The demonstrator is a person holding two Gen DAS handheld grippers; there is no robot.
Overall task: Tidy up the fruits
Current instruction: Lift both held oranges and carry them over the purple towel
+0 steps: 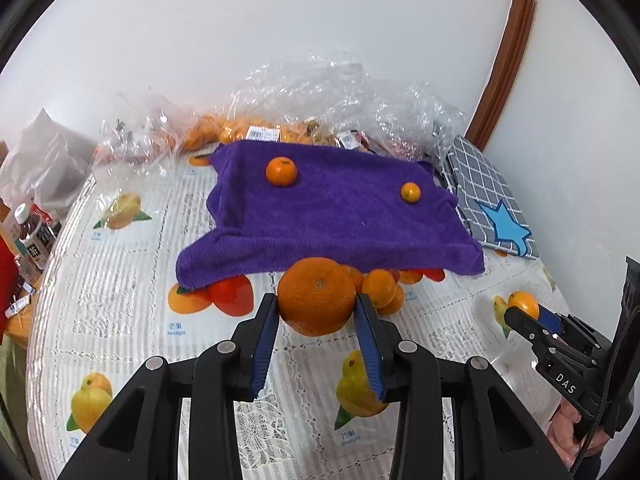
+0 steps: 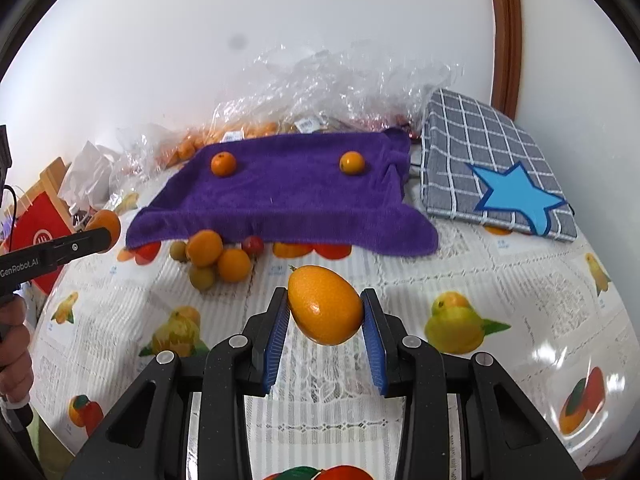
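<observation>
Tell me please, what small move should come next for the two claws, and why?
Probably carry both fruits forward over the purple towel. The left claw grips a mandarin and the right claw grips a kumquat, both above the tablecloth. On the towel, a mandarin lies left and a kumquat right, which suggests one spot for each kind.
</observation>
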